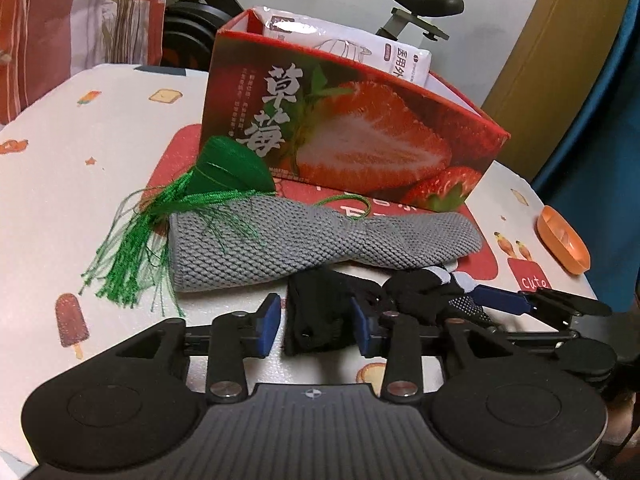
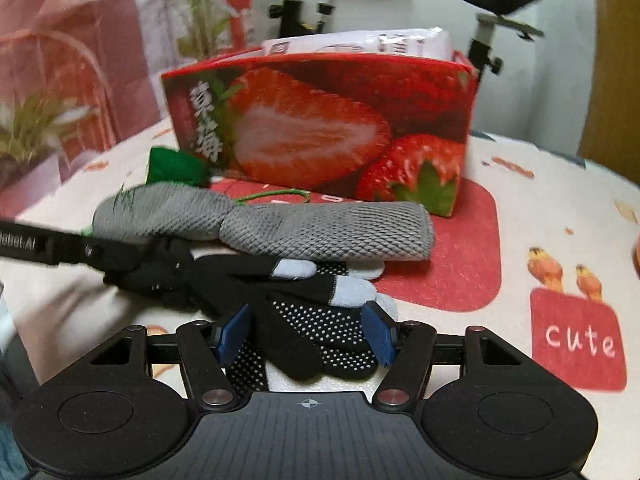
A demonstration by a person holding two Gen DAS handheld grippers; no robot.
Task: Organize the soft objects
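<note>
Standing way at the back: an exercise bike (image 1: 424, 2), black saddle poking up. Hanging off to the left, a red-and-pink curtain (image 1: 48, 20) with some dried grass stems (image 1: 128, 12) in front of it. Covering the table, a snack-print tablecloth (image 1: 60, 184), popsicles and toast all over. Lying on top, a red mat (image 2: 460, 264). Sitting near the right edge, a little orange dish (image 1: 564, 240).

Each gripper is built of matte black plastic. On the left gripper (image 1: 316, 326), two round discs flank a ribbed centre plate marked with a small crosshair. Silver screws are set in the linkage bars, and blue pads are fitted to the fingers. The right gripper (image 2: 306, 336) is made alike.
</note>
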